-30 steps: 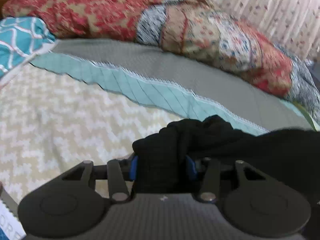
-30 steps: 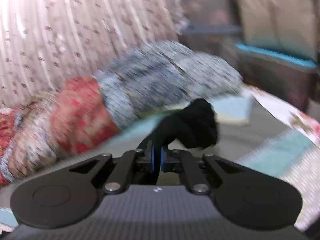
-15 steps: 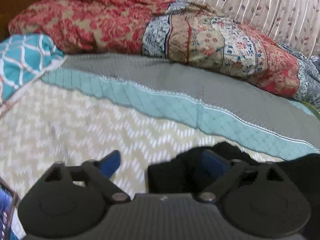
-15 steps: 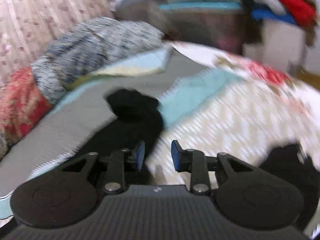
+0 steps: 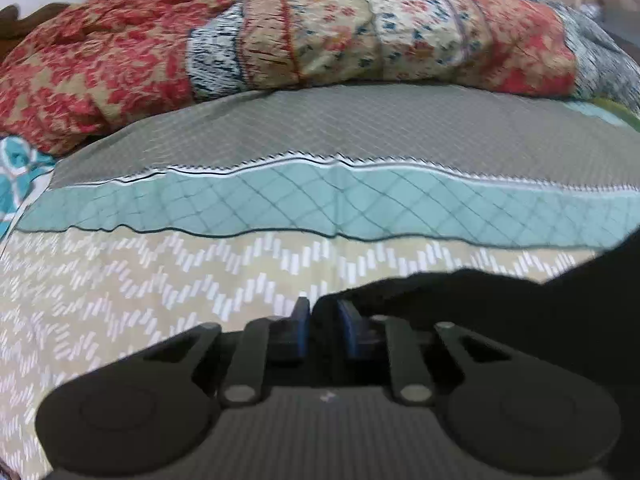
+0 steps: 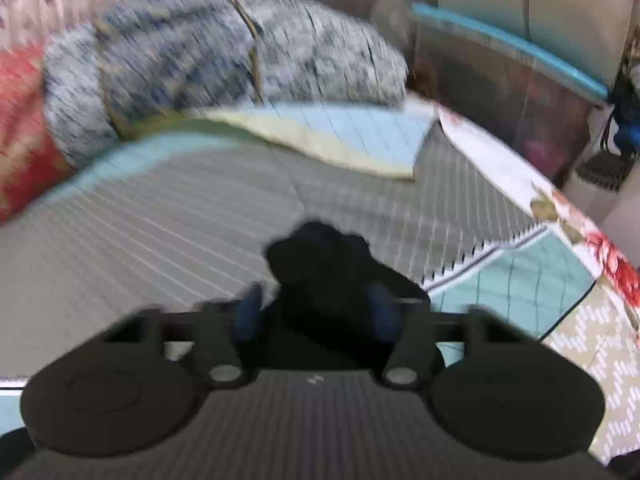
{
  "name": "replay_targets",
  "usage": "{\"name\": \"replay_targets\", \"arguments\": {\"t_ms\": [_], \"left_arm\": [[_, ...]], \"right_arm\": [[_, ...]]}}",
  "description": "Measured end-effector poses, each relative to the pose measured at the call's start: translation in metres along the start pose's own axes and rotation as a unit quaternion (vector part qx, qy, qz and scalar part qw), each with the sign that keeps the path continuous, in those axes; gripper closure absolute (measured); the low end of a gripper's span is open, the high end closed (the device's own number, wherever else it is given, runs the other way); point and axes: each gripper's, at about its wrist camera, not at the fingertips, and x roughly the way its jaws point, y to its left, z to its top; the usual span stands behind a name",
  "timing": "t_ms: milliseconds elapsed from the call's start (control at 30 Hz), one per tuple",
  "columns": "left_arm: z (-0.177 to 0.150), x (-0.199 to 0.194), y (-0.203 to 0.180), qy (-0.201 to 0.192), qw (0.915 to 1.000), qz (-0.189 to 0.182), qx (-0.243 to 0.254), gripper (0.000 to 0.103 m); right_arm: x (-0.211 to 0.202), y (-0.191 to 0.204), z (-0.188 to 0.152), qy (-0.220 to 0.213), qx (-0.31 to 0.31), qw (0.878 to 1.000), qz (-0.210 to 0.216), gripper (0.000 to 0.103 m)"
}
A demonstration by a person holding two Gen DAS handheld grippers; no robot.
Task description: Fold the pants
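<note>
The black pants point(image 5: 500, 300) lie on the bed at the lower right of the left wrist view. My left gripper point(image 5: 323, 322) is shut on a thin edge of the pants, blue pads close together with black cloth between them. In the right wrist view a bunched black part of the pants point(image 6: 324, 264) sits between the spread blue pads of my right gripper point(image 6: 316, 312), which is open around it. That view is motion-blurred.
The bed cover has a beige zigzag band point(image 5: 140, 292), a teal band point(image 5: 320, 200) and a grey band point(image 5: 340, 128). A rolled red patterned quilt point(image 5: 280, 36) lies along the far side. The bed's right edge point(image 6: 560, 208) and furniture point(image 6: 500, 76) stand beyond.
My left gripper opened, then shut again on a thinner edge of the pants. My right gripper let go of the cloth and now stands wide open around a bunched part.
</note>
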Motion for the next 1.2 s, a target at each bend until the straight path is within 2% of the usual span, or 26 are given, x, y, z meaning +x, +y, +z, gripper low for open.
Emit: {"name": "replay_targets", "arguments": {"t_ms": [33, 100, 200, 267, 367, 400, 467, 533, 600, 633, 667, 700, 733, 767, 800, 833, 867, 933, 1000, 1067, 1133, 1167, 1200], "left_arm": [[0.002, -0.003, 0.002, -0.005, 0.9999, 0.003, -0.013, 0.089], [0.009, -0.016, 0.008, -0.025, 0.9989, 0.004, -0.040, 0.090], [0.017, -0.051, 0.022, -0.075, 0.9925, -0.022, -0.094, 0.090], [0.014, -0.076, 0.031, -0.104, 0.9861, -0.043, -0.123, 0.090], [-0.007, -0.122, 0.048, -0.157, 0.9724, -0.077, -0.154, 0.090], [-0.016, -0.136, 0.054, -0.175, 0.9677, -0.086, -0.159, 0.100], [-0.045, -0.166, 0.068, -0.215, 0.9590, -0.082, -0.165, 0.100], [-0.078, -0.183, 0.082, -0.212, 0.9547, -0.111, -0.177, 0.099], [-0.110, -0.188, 0.087, -0.168, 0.9620, -0.131, -0.171, 0.098], [-0.128, -0.189, 0.086, -0.144, 0.9683, -0.128, -0.159, 0.098], [-0.144, -0.188, 0.085, -0.120, 0.9742, -0.119, -0.150, 0.098], [-0.156, -0.187, 0.087, -0.099, 0.9776, -0.110, -0.150, 0.096], [-0.166, -0.186, 0.092, -0.074, 0.9785, -0.108, -0.160, 0.095], [-0.172, -0.185, 0.096, -0.055, 0.9768, -0.112, -0.174, 0.095], [-0.176, -0.187, 0.101, -0.045, 0.9743, -0.114, -0.189, 0.095], [-0.177, -0.192, 0.106, -0.043, 0.9712, -0.111, -0.206, 0.093], [-0.175, -0.195, 0.110, -0.046, 0.9687, -0.110, -0.218, 0.091], [-0.171, -0.201, 0.114, -0.058, 0.9638, -0.109, -0.236, 0.074], [-0.169, -0.205, 0.114, -0.068, 0.9608, -0.114, -0.243, 0.071], [-0.169, -0.206, 0.108, -0.070, 0.9590, -0.126, -0.244, 0.071], [-0.171, -0.200, 0.101, -0.061, 0.9578, -0.143, -0.242, 0.071], [-0.171, -0.194, 0.097, -0.055, 0.9575, -0.150, -0.240, 0.071], [-0.174, -0.191, 0.093, -0.047, 0.9572, -0.156, -0.239, 0.071]], "right_arm": [[0.009, -0.002, 0.002, 0.014, 0.007, 1.000, -0.005, 0.090], [0.000, -0.015, 0.007, -0.010, 0.054, 0.998, 0.015, 0.090], [-0.044, -0.052, 0.016, -0.069, 0.145, 0.982, 0.098, 0.090], [-0.078, -0.086, 0.016, -0.100, 0.207, 0.960, 0.159, 0.090], [-0.139, -0.143, -0.005, -0.154, 0.266, 0.921, 0.238, 0.090], [-0.159, -0.164, -0.019, -0.172, 0.277, 0.910, 0.256, 0.090], [-0.192, -0.201, -0.054, -0.190, 0.291, 0.898, 0.271, 0.090], [-0.209, -0.237, -0.097, -0.187, 0.304, 0.893, 0.275, 0.089], [-0.214, -0.270, -0.151, -0.161, 0.322, 0.897, 0.256, 0.084], [-0.210, -0.284, -0.177, -0.139, 0.335, 0.903, 0.231, 0.083], [-0.204, -0.295, -0.203, -0.106, 0.344, 0.913, 0.193, 0.077], [-0.197, -0.304, -0.226, -0.071, 0.351, 0.922, 0.144, 0.069], [-0.194, -0.314, -0.248, -0.049, 0.366, 0.924, 0.099, 0.063], [-0.195, -0.323, -0.266, -0.047, 0.386, 0.917, 0.090, 0.064], [-0.201, -0.328, -0.277, -0.061, 0.410, 0.904, 0.104, 0.062], [-0.207, -0.329, -0.282, -0.070, 0.430, 0.893, 0.110, 0.060], [-0.213, -0.324, -0.281, -0.077, 0.433, 0.891, 0.109, 0.060], [-0.221, -0.305, -0.267, -0.094, 0.409, 0.899, 0.124, 0.060], [-0.228, -0.274, -0.251, -0.093, 0.367, 0.910, 0.171, 0.060], [-0.229, -0.218, -0.227, -0.080, 0.286, 0.925, 0.236, 0.060], [-0.238, -0.149, -0.200, -0.050, 0.170, 0.935, 0.306, 0.060], [-0.242, -0.116, -0.189, -0.040, 0.120, 0.934, 0.335, 0.060], [-0.247, -0.077, -0.179, -0.030, 0.065, 0.927, 0.369, 0.060]]}}
